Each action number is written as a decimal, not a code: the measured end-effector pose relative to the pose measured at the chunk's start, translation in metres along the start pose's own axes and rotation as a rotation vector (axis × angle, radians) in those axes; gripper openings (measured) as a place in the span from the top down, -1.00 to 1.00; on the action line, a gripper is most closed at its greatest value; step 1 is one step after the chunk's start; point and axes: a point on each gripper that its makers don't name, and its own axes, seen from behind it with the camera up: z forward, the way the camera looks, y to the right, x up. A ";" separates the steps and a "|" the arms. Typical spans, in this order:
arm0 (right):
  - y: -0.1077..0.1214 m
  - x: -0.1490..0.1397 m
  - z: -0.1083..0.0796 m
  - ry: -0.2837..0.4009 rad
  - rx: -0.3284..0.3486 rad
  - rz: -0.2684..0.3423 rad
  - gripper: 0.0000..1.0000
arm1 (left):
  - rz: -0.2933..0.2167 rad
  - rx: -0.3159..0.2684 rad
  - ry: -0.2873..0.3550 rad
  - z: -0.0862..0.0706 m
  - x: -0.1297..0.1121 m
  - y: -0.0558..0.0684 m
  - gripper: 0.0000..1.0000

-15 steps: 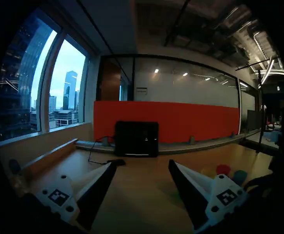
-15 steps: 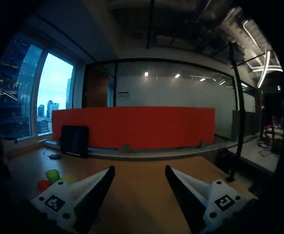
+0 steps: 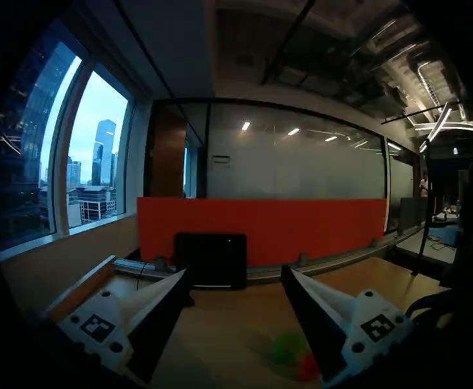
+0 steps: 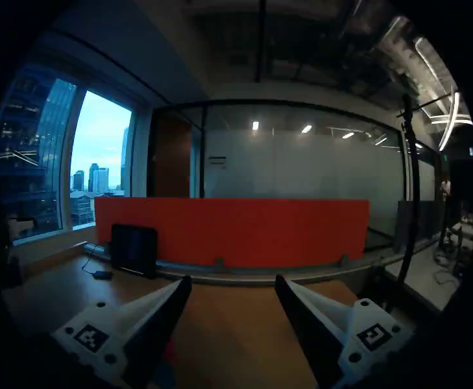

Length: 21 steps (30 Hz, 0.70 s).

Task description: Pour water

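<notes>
In the left gripper view, a green cup (image 3: 288, 347) and a red cup (image 3: 307, 368) stand close together on the wooden desk (image 3: 230, 330), low down and just inside the right finger. My left gripper (image 3: 234, 271) is open above and short of them, with nothing between its fingers. My right gripper (image 4: 231, 280) is open too, over bare desk (image 4: 236, 330). A bit of red (image 4: 169, 353) peeks out by its left finger; what it belongs to is hidden.
A black screen (image 3: 210, 259) stands at the desk's back edge before an orange partition (image 3: 268, 227); the right gripper view has the same screen (image 4: 133, 249) at far left, with a small black box (image 4: 101, 275) beside it. Windows line the left wall.
Both views have tilted up and moved. In the left gripper view the cups slid from the far right to low between the fingers. In the right gripper view they dropped behind the left finger.
</notes>
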 end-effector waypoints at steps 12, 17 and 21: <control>-0.004 0.015 0.000 -0.010 0.061 0.013 -0.99 | 0.003 -0.096 -0.025 0.007 0.013 0.025 -0.98; -0.021 0.013 -0.004 -0.020 0.161 0.001 -1.00 | 0.005 -0.167 -0.037 0.007 0.013 0.040 -0.98; -0.042 0.016 -0.011 -0.029 0.270 0.011 -1.00 | -0.001 -0.231 -0.040 0.007 0.014 0.053 -0.98</control>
